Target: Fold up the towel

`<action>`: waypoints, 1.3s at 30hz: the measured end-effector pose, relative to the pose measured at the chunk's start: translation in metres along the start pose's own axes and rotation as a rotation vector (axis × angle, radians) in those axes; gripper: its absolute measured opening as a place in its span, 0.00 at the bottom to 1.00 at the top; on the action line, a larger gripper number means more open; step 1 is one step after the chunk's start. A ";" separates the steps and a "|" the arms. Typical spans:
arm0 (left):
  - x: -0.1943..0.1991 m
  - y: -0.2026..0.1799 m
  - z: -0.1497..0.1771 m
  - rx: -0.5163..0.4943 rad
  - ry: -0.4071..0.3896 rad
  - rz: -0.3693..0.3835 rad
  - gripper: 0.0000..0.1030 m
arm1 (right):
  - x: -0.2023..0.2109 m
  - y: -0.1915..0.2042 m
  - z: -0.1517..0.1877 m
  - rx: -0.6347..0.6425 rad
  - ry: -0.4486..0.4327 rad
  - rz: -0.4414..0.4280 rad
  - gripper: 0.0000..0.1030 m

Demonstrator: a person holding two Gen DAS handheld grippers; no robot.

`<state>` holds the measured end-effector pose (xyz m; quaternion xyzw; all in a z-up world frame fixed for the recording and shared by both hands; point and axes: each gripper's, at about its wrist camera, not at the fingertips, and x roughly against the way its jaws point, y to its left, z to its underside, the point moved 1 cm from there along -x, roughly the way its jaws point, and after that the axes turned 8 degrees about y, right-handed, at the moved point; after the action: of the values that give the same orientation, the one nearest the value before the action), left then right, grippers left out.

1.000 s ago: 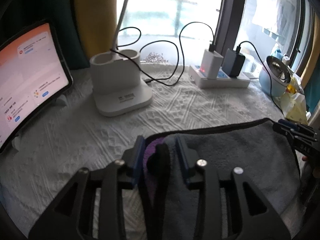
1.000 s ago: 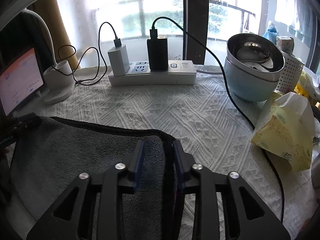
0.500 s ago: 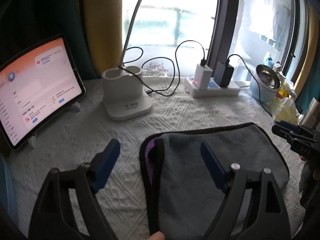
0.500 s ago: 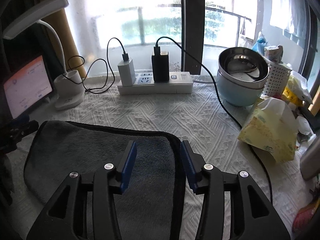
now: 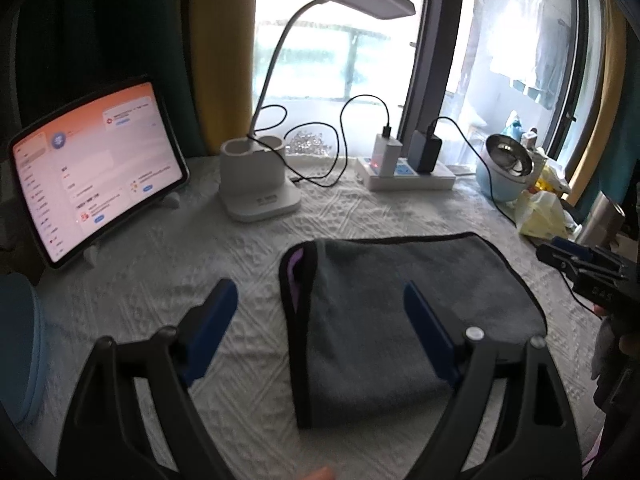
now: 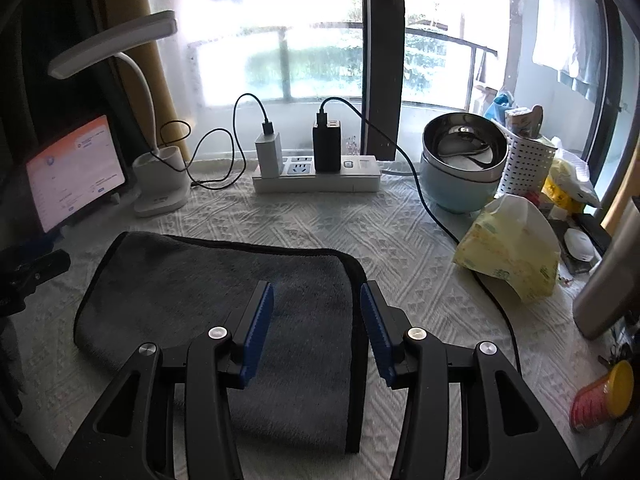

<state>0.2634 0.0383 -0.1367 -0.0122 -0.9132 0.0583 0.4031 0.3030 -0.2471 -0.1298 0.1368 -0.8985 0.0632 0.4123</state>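
A grey towel [image 5: 404,304] with black trim lies folded flat on the white textured tablecloth; a purple lining shows at its left fold. It also shows in the right wrist view [image 6: 224,288]. My left gripper [image 5: 320,312] is wide open and empty, raised above the towel's left edge. My right gripper [image 6: 316,312] is open and empty above the towel's right edge; it also shows in the left wrist view [image 5: 576,264].
A tablet [image 5: 96,168] stands at the left. A white lamp base [image 5: 256,184] and a power strip [image 5: 404,172] with chargers and cables sit at the back. A blue pot [image 6: 460,168], a tissue pack [image 6: 508,248], a steel flask [image 6: 612,276] and clutter crowd the right.
Both grippers let go of the towel, opened and pulled back and up. The towel now lies flat, folded.
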 end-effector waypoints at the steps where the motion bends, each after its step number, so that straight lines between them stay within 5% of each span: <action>1: 0.003 -0.001 0.002 0.000 -0.004 0.000 0.84 | 0.003 0.001 0.002 0.001 -0.002 0.001 0.46; 39: 0.123 -0.035 0.069 -0.047 -0.137 0.015 0.84 | 0.127 0.016 0.075 0.004 -0.117 0.025 0.47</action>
<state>0.1304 0.0051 -0.0888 -0.0246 -0.9396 0.0407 0.3389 0.1655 -0.2734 -0.0825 0.1301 -0.9226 0.0620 0.3578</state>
